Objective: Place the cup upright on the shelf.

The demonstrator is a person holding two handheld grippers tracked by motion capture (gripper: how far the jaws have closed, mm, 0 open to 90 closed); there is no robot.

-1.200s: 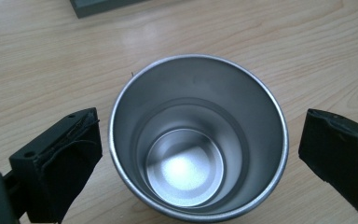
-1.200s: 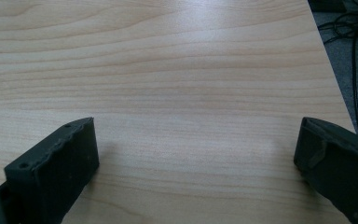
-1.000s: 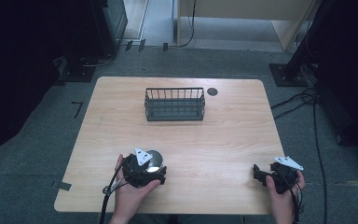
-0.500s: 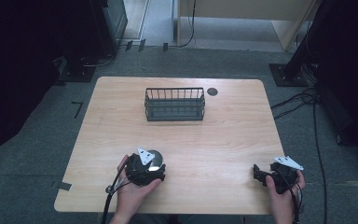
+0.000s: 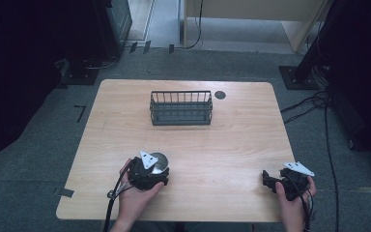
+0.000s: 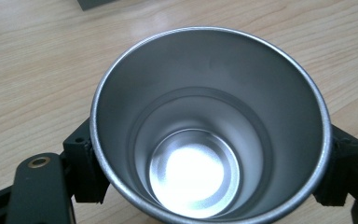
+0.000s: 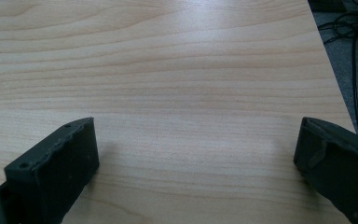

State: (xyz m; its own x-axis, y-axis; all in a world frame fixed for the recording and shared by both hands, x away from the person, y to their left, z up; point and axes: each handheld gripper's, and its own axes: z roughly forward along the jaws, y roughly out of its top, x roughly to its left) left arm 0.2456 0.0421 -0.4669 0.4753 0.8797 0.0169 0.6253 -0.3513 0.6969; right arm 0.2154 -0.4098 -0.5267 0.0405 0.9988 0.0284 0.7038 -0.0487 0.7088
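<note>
My left tool [image 5: 150, 170] has just been closing and now clamps the steel cup [image 6: 209, 135], upright near the table's [image 5: 232, 140] front edge. My right tool [image 7: 196, 158] gapes wide over bare wood, holding nothing. The wire basket [image 5: 181, 108] stands well beyond the cup, nothing between them.
</note>
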